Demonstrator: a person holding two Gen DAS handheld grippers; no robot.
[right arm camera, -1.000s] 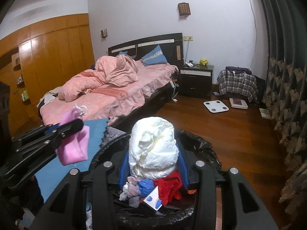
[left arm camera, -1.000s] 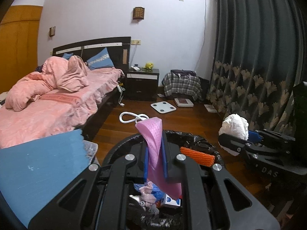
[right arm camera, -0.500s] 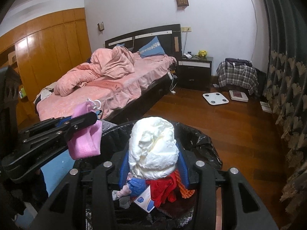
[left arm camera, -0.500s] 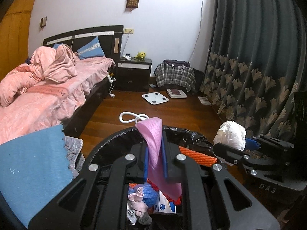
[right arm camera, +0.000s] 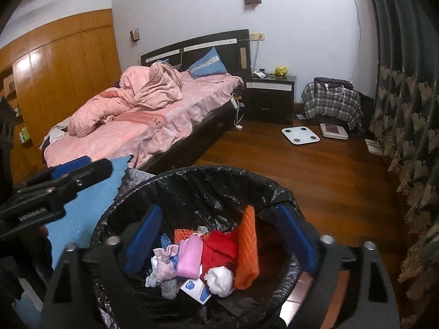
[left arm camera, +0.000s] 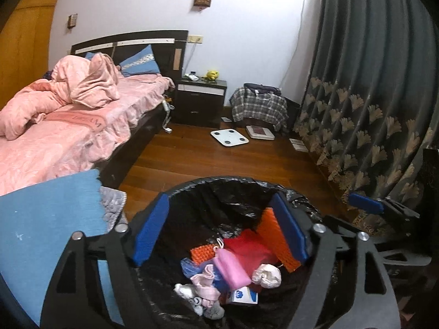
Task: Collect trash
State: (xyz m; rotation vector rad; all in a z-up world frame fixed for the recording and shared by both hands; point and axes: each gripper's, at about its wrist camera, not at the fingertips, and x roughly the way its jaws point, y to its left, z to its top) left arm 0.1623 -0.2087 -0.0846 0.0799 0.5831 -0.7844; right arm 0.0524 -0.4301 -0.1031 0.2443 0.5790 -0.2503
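A bin lined with a black bag (left arm camera: 219, 181) (right arm camera: 208, 172) stands right under both grippers. My left gripper (left arm camera: 221, 230) hangs over its mouth, jaws opening, with nothing between the blue pads. The pink cloth (left arm camera: 231, 267) (right arm camera: 188, 257) lies loose on the trash inside. My right gripper (right arm camera: 219, 238) is also over the bin, jaws opening and empty. The white crumpled wad (right arm camera: 219, 278) (left arm camera: 267, 275) rests in the bin beside the pink cloth. Orange foam netting (right arm camera: 247, 246), red fabric and a small white-and-blue box lie among the trash.
A blue mat (left arm camera: 49, 219) lies left of the bin against the pink bed (left arm camera: 63, 137). On the wooden floor beyond are a white scale (left arm camera: 229, 137), a nightstand (left arm camera: 201, 101) and a plaid-covered bag (left arm camera: 259, 107). A dark patterned curtain (left arm camera: 370, 96) hangs along the right.
Both grippers' jaws opened. The pink cloth left the left gripper and the white wad left the right one, and both now lie in the bin. Both grippers sank slightly over it.
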